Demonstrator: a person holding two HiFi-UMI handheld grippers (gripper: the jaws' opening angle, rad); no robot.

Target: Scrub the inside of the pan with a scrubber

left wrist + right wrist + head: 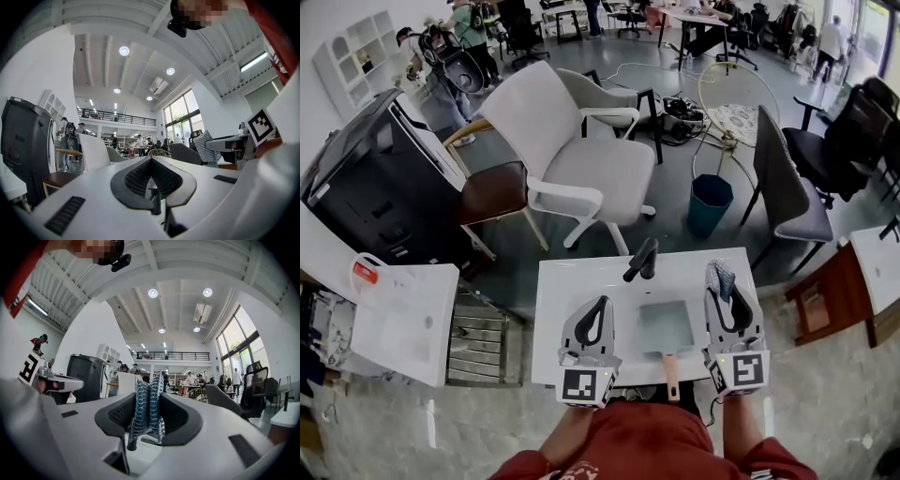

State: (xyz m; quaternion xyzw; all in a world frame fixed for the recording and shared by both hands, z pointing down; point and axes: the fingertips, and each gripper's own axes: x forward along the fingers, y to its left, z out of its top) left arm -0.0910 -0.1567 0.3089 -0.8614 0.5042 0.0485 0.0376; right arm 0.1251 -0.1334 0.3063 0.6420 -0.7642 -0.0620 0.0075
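R tongs (149, 414): pinching scrubber (146, 394); mesh pad stands up betw. the pads; just right of pan (666, 325)
L tongs (151, 164): pressed together, empty; left of pan
pan: square, flat on bench (572, 286) betw. both tongs; handle (672, 375) twd person; nothing touching it
step: prob. pre-scrub; scrubber gripped, not yet in pan
next: R tongs down + left into pan; L tongs must open to steady handle

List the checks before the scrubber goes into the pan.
1. Scrubber clamped in the right gripper: ok.
2. Pan open side up on the white counter: ok.
3. Left gripper steadying the pan handle: not ok; it is shut on nothing, beside the pan.
4. Scrubber over the pan: not ok; it sits to the pan's right.
5. Water or soap in the pan: cannot tell.
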